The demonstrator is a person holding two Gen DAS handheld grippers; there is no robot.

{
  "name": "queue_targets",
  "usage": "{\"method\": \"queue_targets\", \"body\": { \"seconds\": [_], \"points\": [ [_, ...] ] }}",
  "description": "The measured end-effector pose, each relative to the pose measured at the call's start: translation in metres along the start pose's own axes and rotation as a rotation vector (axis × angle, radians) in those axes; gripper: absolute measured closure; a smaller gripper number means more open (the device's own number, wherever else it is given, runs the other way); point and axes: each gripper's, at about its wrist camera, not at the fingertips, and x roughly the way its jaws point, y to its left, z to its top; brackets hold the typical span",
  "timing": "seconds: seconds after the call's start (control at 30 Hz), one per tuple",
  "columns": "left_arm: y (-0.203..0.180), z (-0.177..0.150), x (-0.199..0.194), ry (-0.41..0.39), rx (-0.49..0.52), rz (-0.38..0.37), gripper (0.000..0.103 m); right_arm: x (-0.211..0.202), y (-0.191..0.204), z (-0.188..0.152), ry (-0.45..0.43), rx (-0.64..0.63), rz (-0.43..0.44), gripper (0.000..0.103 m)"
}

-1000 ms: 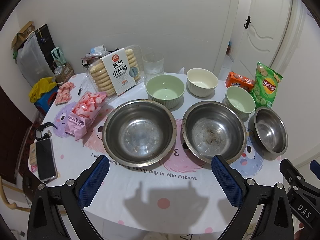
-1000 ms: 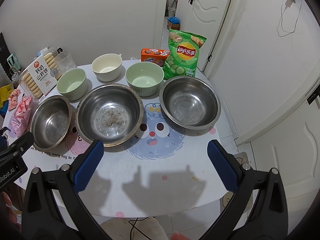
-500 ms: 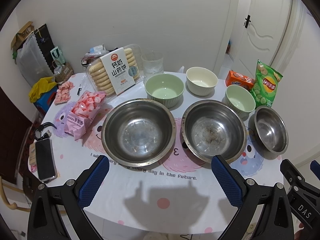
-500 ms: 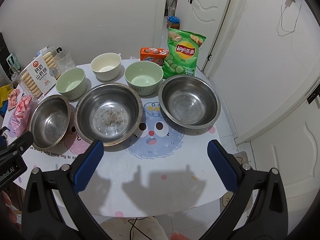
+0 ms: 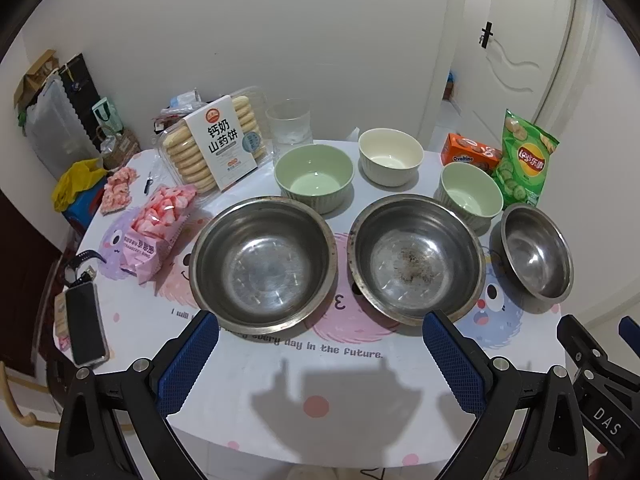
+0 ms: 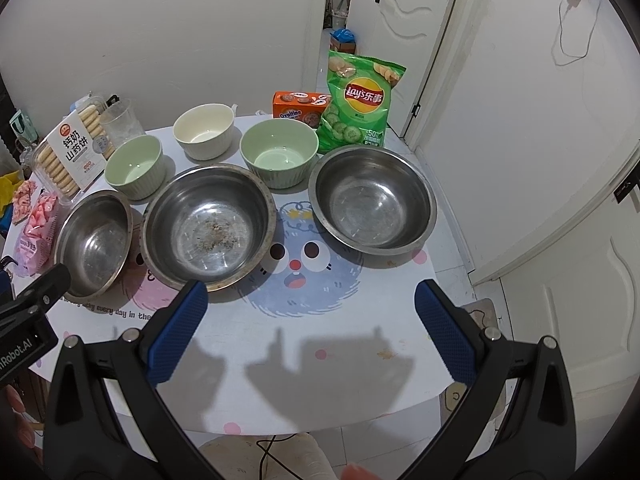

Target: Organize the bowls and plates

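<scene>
We hold both grippers, left [image 5: 320, 334] and right [image 6: 311, 304], spread wide and empty, just before the middle steel bowl [image 6: 210, 224].

Table [image 5: 352, 384] covered by a cartoon-print cloth. Far left: biscuit box [image 5: 216, 148], clear cup [image 5: 289, 122] just beside it. Pink snack bag [image 5: 154, 228] lies in front of the box; a smaller pink packet [image 5: 118, 190] lies to its left. Phone [image 5: 85, 322] at left edge. Far right: chip bag [image 6: 356, 104] upright, orange box [image 6: 298, 106] beside it. White door [image 6: 400, 12] behind.
</scene>
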Motion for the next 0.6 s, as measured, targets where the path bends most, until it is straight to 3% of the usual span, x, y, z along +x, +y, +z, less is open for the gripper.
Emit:
{"method": "queue_targets", "body": {
  "seconds": [0.1,0.3,0.47,0.6],
  "points": [
    [-0.003,0.001,0.002,0.006,-0.001,-0.002,0.0,0.002,-0.002,0.001,0.002,0.002,0.002,0.0],
    [-0.011,0.0,0.014,0.07,-0.041,-0.092,0.0,0.008,-0.013,0.003,0.032,0.034,0.048,0.0],
    [-0.046,0.0,0.025,0.119,0.016,-0.156,0.0,0.015,-0.039,0.006,0.04,0.078,0.103,0.0],
    [-0.079,0.009,0.034,0.185,0.059,-0.27,0.0,0.024,-0.068,0.014,0.049,0.084,0.091,0.0]
  ]
}}
